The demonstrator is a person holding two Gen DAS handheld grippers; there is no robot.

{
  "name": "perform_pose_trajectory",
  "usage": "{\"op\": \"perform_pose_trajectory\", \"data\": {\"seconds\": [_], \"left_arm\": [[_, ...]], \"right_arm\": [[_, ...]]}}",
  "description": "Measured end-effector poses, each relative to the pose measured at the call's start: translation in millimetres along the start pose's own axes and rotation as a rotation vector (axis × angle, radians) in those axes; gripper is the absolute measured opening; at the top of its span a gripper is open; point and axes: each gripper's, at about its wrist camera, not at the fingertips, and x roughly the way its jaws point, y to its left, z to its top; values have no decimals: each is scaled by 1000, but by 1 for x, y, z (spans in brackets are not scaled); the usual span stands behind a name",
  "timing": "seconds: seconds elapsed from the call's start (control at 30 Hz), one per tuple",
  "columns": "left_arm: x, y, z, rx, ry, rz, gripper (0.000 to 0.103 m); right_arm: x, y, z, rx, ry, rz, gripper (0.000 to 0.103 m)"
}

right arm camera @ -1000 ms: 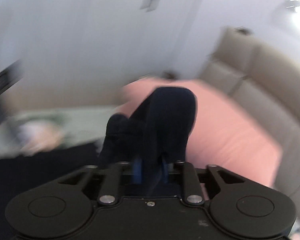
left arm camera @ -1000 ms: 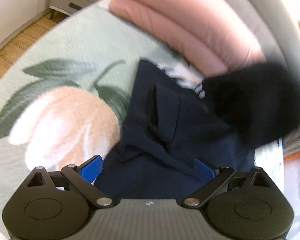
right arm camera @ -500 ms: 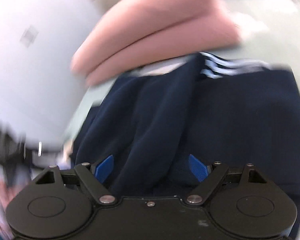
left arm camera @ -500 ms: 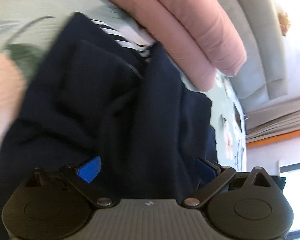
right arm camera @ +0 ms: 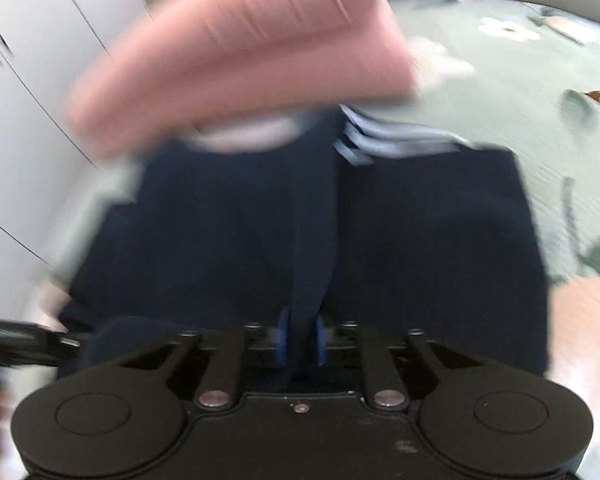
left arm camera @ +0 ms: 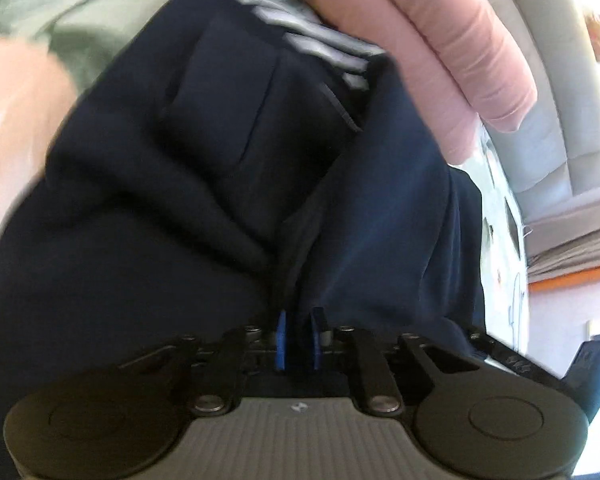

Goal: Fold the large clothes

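Note:
A navy garment (left arm camera: pixel 180 240) with white stripes (left arm camera: pixel 320 48) lies bunched on the bed, its striped end against a pink pillow. My left gripper (left arm camera: pixel 298 334) points down into it. Its jaws are closing, and the blue pads (left arm camera: pixel 281 340) pinch a raised fold of the navy cloth. In the right wrist view the same garment (right arm camera: pixel 420 240) spreads below the stripes (right arm camera: pixel 388 136). My right gripper (right arm camera: pixel 302 338) is closing too, with a narrow ridge of navy cloth running up between its pads (right arm camera: pixel 283 340).
The pink pillow (left arm camera: pixel 440 40) (right arm camera: pixel 240 48) lies right behind the garment. The green floral bedcover (left arm camera: pixel 40 12) (right arm camera: pixel 520 80) spreads around it. A grey headboard (left arm camera: pixel 560 80) rises beyond, and white wardrobe doors (right arm camera: pixel 40 100) stand at the left.
Both grippers came down onto the garment. The left went from wide open to pinched on a fold. The right, earlier lifting cloth, rolled over, spread wide above the garment, then closed on a ridge.

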Motion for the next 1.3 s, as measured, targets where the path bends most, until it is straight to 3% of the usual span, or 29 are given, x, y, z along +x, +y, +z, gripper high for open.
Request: {"op": "perform_pose_trajectory", "data": {"seconds": [0.07, 0.17, 0.23, 0.27, 0.3, 0.37, 0.43, 0.47, 0.5, 0.63, 0.77, 0.9, 0.97, 1.03, 1.07, 1.17, 1.3], "left_arm": [[-9, -7, -4, 46, -25, 29, 37], [-24, -24, -3, 128, -41, 46, 53], [-32, -40, -2, 175, -49, 8, 70], [-33, -47, -4, 192, -45, -2, 85], [-29, -53, -4, 203, -40, 5, 91], [-15, -56, -4, 193, -1, 34, 90], [5, -48, -6, 153, 85, 51, 88], [14, -43, -6, 136, 125, 66, 87], [18, -37, -11, 142, 136, 70, 87], [13, -37, -17, 187, 110, 89, 81], [12, -48, -12, 177, 125, 141, 81], [7, -48, -22, 232, 90, 243, 81], [4, -42, -24, 225, 68, 221, 81], [-3, -36, -27, 218, 60, 226, 81], [-6, -35, -27, 216, 48, 225, 81], [-26, -20, -31, 189, -12, 234, 82], [-59, 7, -35, 157, -78, 261, 85]], "right_arm": [[-14, 3, -6, -10, -60, -41, 63], [-35, 20, -6, -62, -164, -50, 80], [-45, 39, -8, -137, -234, -13, 82], [-49, 49, -8, -190, -258, -19, 82], [-50, 62, -7, -255, -281, -38, 84], [-44, 80, -6, -337, -261, -28, 91], [-23, 92, -9, -373, -106, 29, 91], [-11, 92, -17, -375, -29, 16, 91], [0, 90, -29, -379, 34, -13, 91], [21, 67, -63, -347, 133, -57, 95], [1, 46, -54, -208, 106, -4, 95], [-33, 56, -47, -222, -63, 62, 99], [-21, 63, -51, -256, -17, 91, 101], [3, 67, -64, -306, 56, 43, 101], [14, 67, -79, -338, 53, 8, 101], [7, 55, -108, -326, -61, 15, 102], [-14, 39, -113, -255, 24, 37, 102]]}}
